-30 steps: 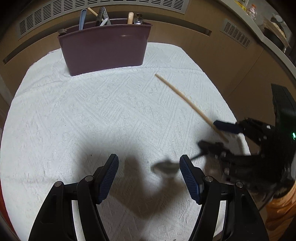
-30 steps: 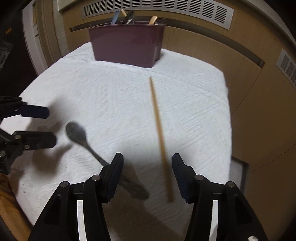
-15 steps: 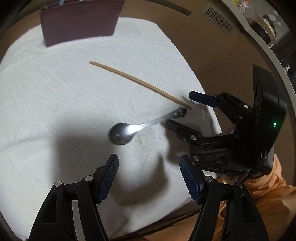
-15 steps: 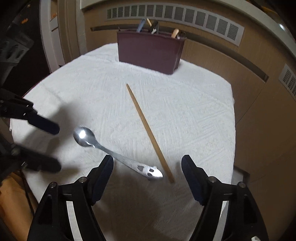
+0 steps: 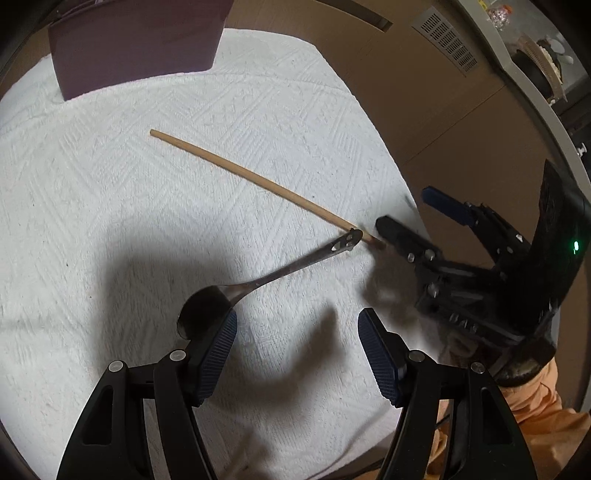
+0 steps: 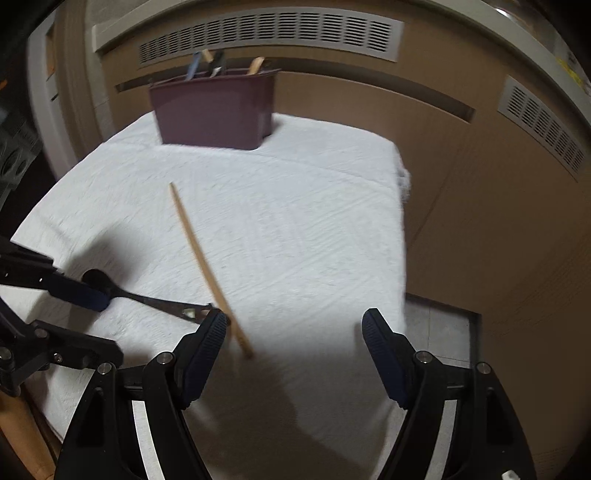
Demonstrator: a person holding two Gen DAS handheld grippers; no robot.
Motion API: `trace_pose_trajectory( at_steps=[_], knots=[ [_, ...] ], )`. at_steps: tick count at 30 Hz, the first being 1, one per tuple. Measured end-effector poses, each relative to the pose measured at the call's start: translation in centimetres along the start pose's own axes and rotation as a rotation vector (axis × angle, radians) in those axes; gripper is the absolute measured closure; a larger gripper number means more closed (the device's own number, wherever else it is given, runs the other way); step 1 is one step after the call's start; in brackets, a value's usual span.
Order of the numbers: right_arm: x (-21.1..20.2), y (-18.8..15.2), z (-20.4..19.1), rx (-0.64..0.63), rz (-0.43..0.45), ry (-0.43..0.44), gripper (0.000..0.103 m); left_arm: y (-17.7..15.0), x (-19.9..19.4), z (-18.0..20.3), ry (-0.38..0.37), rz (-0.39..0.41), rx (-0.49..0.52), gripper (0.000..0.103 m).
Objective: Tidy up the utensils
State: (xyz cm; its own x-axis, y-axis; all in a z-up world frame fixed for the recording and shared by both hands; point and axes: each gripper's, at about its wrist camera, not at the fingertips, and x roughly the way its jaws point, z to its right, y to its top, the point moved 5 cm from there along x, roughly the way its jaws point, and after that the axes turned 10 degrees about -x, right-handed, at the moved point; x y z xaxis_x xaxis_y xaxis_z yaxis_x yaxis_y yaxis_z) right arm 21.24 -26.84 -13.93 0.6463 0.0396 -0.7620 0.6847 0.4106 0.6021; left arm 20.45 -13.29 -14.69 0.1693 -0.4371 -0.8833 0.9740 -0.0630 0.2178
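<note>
A metal spoon [image 5: 258, 282] lies on the white cloth, its handle end touching the near tip of a wooden chopstick [image 5: 258, 181]. My left gripper [image 5: 297, 350] hangs open over the cloth, and the spoon's bowl sits just ahead of its left fingertip. In the right wrist view my right gripper [image 6: 293, 339] is open, and the chopstick's [image 6: 207, 266] near end lies between its fingers, close to the left one. The spoon [image 6: 147, 299] lies to its left. A maroon utensil holder [image 6: 214, 110] stands at the far edge with several utensils in it.
The white cloth [image 5: 92, 221] covers the table, whose right edge drops to a tiled floor [image 6: 436, 325]. Wooden panels with vents [image 6: 266, 33] stand behind and to the right. A person's orange clothing [image 5: 535, 413] shows at the near edge.
The right gripper opened, left the spoon lying on the cloth and drew back to the right. My left gripper tipped downward and came up to the spoon's bowl.
</note>
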Motion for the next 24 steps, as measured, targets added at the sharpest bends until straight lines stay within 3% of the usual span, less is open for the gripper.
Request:
trace_pose_trajectory(
  at_steps=[4, 7, 11, 18, 24],
  knots=[
    [0.7, 0.8, 0.3, -0.010, -0.005, -0.016, 0.030, -0.3, -1.1, -0.4, 0.055, 0.036, 0.032, 0.035],
    [1.0, 2.4, -0.9, -0.079, 0.021, -0.011, 0.030, -0.9, -1.8, -1.3, 0.046, 0.018, 0.000, 0.034],
    [2.7, 3.5, -1.9, -0.131, -0.010, 0.022, 0.030, -1.4, -1.9, -2.8, 0.044, 0.013, -0.047, 0.034],
    [1.3, 0.4, -3.8, -0.143, -0.034, 0.062, 0.029, 0.2, -1.4, -2.9, 0.041, 0.029, -0.054, 0.034],
    [0.1, -1.1, -6.6, -0.127, -0.048, 0.161, 0.028, 3.8, -0.4, -2.3, 0.010, 0.066, -0.048, 0.034]
  ],
)
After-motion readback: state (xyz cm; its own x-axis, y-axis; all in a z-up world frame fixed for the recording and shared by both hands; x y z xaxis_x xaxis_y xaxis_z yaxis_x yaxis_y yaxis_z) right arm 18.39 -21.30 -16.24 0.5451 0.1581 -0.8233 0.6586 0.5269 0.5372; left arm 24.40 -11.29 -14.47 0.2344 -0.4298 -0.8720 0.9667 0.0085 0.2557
